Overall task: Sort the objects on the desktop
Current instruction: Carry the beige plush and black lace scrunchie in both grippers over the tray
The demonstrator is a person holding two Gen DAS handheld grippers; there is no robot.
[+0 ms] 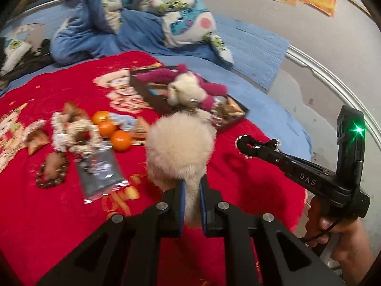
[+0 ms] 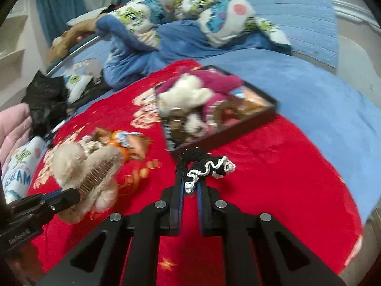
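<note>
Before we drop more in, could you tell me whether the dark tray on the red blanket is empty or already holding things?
Already holding things: the dark tray has a pink-and-cream plush toy lying in it.

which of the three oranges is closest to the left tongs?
The bottom-right orange, at the near end of the row beside the silver packet; the other two sit farther back toward the hair accessories.

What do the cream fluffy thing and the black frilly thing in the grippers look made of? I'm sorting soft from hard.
Fluffy hair clip: cream faux fur, matte and fuzzy; the right wrist view shows a rigid comb-toothed part, probably plastic. Black scrunchie: soft crocheted-looking yarn or fabric, ruffled, with white edging.
</note>
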